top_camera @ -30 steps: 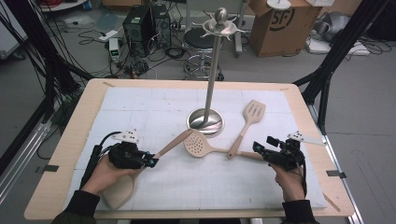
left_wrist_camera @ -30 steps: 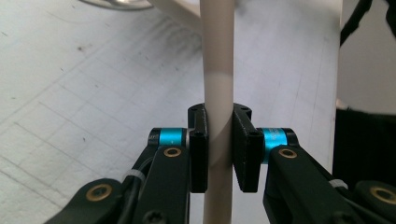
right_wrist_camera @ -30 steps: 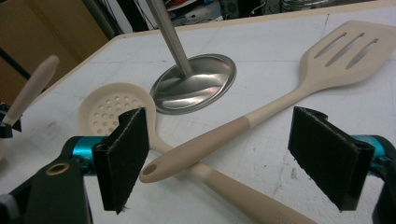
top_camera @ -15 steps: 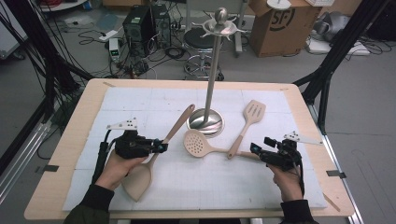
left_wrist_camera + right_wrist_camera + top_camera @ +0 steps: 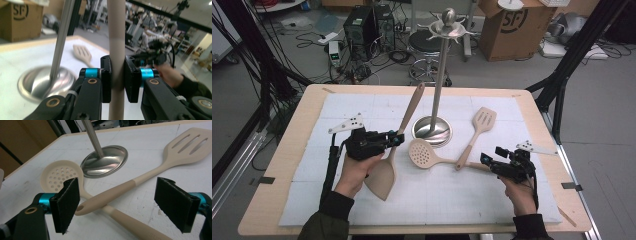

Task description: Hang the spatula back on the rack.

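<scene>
My left gripper (image 5: 398, 139) (image 5: 117, 79) is shut on the handle of a beige solid spatula (image 5: 384, 175) (image 5: 116, 37), lifted off the mat and tilted, blade low toward me, handle tip up near the rack pole. A steel utensil rack (image 5: 441, 75) with a round base (image 5: 42, 80) (image 5: 105, 161) stands at the table's middle. A beige skimmer (image 5: 424, 154) (image 5: 58, 176) and a slotted turner (image 5: 482, 122) (image 5: 185, 146) lie crossed on the mat right of the base. My right gripper (image 5: 486, 161) (image 5: 120, 202) is open, low over their crossed handles.
A white mat (image 5: 507, 200) covers the wooden table (image 5: 287, 165). Behind the table stand a stool (image 5: 427, 45), computer boxes (image 5: 362, 25) with loose cables, and a cardboard box (image 5: 507, 25). Black frame legs (image 5: 572, 55) rise at both sides.
My left gripper has lifted the solid spatula off the mat and swung it more upright, moving right toward the rack pole. The right gripper, skimmer and turner have stayed put.
</scene>
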{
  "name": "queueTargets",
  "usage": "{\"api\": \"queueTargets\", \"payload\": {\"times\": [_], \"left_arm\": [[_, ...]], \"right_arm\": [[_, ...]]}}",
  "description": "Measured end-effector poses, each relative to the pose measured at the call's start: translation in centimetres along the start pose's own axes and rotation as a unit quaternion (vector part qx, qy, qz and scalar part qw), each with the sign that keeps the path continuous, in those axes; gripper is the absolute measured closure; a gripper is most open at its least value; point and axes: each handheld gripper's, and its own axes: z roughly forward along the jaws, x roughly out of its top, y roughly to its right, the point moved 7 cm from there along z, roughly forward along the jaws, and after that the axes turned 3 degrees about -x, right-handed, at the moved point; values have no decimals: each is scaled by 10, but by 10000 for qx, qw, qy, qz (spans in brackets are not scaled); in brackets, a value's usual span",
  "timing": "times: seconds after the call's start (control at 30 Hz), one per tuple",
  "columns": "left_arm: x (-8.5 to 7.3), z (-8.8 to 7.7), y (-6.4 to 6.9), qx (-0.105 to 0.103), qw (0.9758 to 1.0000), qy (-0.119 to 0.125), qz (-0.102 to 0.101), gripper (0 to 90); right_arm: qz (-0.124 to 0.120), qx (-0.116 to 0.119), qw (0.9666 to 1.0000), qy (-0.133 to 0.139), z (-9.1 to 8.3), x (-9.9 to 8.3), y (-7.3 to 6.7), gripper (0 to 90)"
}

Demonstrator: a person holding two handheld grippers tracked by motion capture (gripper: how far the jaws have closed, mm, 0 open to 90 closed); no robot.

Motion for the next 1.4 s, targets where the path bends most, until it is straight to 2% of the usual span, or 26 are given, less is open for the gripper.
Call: {"api": "queueTargets", "payload": {"times": [0.1, 0.27, 0.47, 0.73, 0.9, 1.23, 1.4], "left_arm": [[12, 6, 0, 31, 9997, 216, 66, 785], [30, 16, 2, -95, 9983, 562, 132, 784], [43, 23, 5, -105, 9967, 771, 239, 785], [56, 31, 7, -227, 9943, 986, 344, 785], [63, 32, 7, -236, 9922, 1182, 320, 785], [71, 40, 2, -246, 9930, 1111, 324, 785], [74, 44, -5, -211, 9941, 1040, 230, 784]], "right_arm": [[13, 10, 10000, 7, -1, 0, 1, 195], [53, 19, 10000, 34, -2, 1, 2, 195], [97, 11, 9999, 75, -5, 2, 5, 195], [78, 23, 9999, 87, -5, 2, 5, 195], [84, 32, 9999, 83, -6, 1, 5, 195], [133, 30, 9999, 96, -8, 3, 7, 195], [130, 35, 9998, 113, -8, 3, 8, 195]]}}
